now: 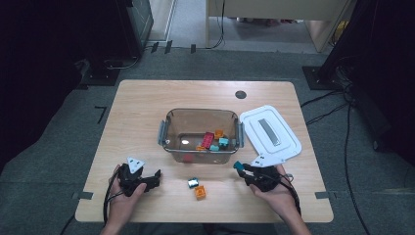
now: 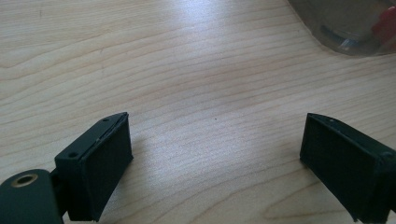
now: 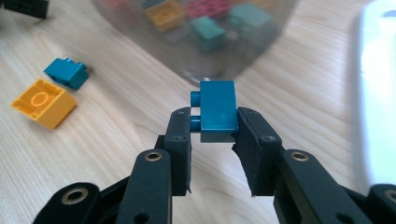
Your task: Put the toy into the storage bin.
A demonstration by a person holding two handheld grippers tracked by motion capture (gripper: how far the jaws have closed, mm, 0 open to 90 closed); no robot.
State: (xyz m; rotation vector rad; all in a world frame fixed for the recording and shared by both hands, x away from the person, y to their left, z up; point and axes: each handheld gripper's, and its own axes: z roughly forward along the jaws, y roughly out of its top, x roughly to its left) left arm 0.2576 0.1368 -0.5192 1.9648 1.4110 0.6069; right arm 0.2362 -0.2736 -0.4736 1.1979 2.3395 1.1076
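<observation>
A teal brick (image 3: 218,110) sits clenched in the right gripper (image 3: 215,135) fingers, just off the bin's (image 1: 166,128) near right corner, above bare worktop (image 1: 147,98). Two loose bricks, one teal (image 1: 193,182) and one orange (image 1: 200,192), lie between the hands. The left gripper (image 1: 155,175) rests with fingers released wide over clear wood. A white lid (image 1: 269,131) lies right of the bin, reaching near the worktop's right edge; grey floor surrounds

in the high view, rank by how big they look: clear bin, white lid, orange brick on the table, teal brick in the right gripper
1. clear bin, the largest
2. white lid, a bit smaller
3. orange brick
4. teal brick held in the right gripper; it looks about the same size as the orange one, so that order is unsure.
</observation>
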